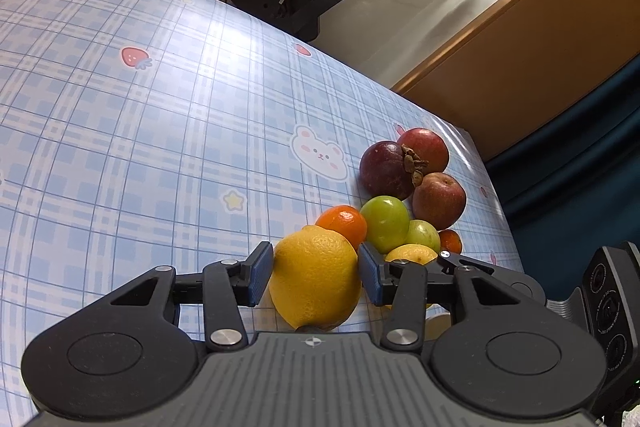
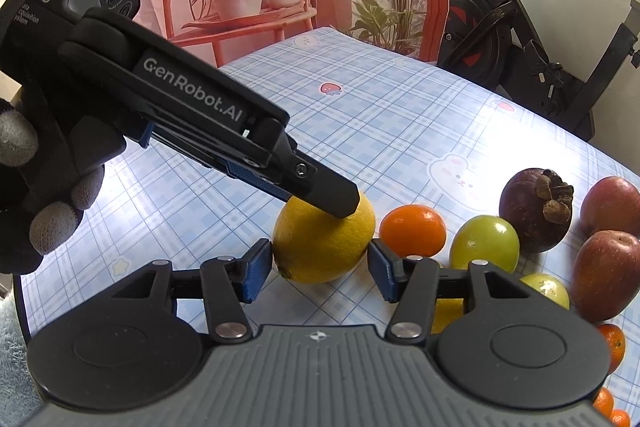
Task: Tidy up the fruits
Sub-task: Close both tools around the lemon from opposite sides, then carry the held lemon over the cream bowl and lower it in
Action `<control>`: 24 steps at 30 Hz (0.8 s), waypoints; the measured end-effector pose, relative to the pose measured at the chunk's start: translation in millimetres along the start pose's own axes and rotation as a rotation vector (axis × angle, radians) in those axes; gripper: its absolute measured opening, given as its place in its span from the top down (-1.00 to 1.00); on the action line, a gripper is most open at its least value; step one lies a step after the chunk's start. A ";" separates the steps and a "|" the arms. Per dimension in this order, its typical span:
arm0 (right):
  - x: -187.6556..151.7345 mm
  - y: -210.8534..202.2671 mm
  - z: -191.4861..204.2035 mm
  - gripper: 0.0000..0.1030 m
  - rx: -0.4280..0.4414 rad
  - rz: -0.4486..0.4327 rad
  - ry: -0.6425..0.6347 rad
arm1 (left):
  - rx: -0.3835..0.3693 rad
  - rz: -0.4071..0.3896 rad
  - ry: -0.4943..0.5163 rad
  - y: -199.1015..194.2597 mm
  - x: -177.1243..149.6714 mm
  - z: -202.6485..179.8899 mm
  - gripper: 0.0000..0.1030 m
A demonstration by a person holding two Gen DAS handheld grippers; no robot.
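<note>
While the left gripper (image 1: 316, 273) has its jaws closed onto the sides of the big lemon (image 1: 316, 283), that fruit sits on the worktop (image 1: 140, 147) at the near end of the fruit cluster. From the other side, the right gripper (image 2: 320, 267) brackets this lemon with jaws wide, not clearly touching it. Just beyond the lemon lie an orange (image 1: 343, 225) and a green fruit (image 1: 385, 223); farther beyond, a mangosteen (image 1: 386, 169) and two apples (image 1: 438, 199). Grasping looks the step in hand (no sorting spot shows); next, lift the lemon clear without nudging the orange.
</note>
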State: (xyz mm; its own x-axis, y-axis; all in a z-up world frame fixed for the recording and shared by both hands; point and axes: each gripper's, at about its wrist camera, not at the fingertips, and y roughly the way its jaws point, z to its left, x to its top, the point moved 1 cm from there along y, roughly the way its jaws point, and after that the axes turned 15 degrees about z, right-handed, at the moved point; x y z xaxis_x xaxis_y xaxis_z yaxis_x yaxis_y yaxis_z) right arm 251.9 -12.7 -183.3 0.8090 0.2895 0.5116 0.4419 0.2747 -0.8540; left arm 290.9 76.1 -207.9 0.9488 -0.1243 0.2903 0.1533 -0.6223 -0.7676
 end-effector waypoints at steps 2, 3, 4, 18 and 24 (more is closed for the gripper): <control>-0.7 -0.9 0.6 -0.08 0.004 0.001 -0.001 | 0.010 -0.002 0.003 -1.1 -1.3 -1.8 0.04; -1.4 -1.4 0.5 -0.08 0.006 0.001 -0.001 | 0.015 -0.003 0.005 -1.7 -2.1 -3.0 0.04; -2.1 -2.1 0.7 -0.08 0.007 0.002 -0.001 | 0.018 -0.003 0.007 -2.0 -2.9 -3.9 0.04; -23.8 -24.0 5.7 -0.07 0.049 -0.021 0.016 | 0.056 -0.025 0.012 -11.2 -28.3 -23.7 0.04; -33.7 -37.4 8.2 -0.07 0.063 -0.043 0.019 | 0.074 -0.042 0.010 -16.4 -38.1 -37.3 0.04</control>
State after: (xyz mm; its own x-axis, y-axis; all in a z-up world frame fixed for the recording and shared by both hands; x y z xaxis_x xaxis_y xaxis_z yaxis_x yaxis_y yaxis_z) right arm 204.9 -25.2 -167.9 0.7975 0.2588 0.5449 0.4511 0.3439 -0.8236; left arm 242.0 62.2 -185.1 0.9382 -0.1073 0.3291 0.2137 -0.5684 -0.7945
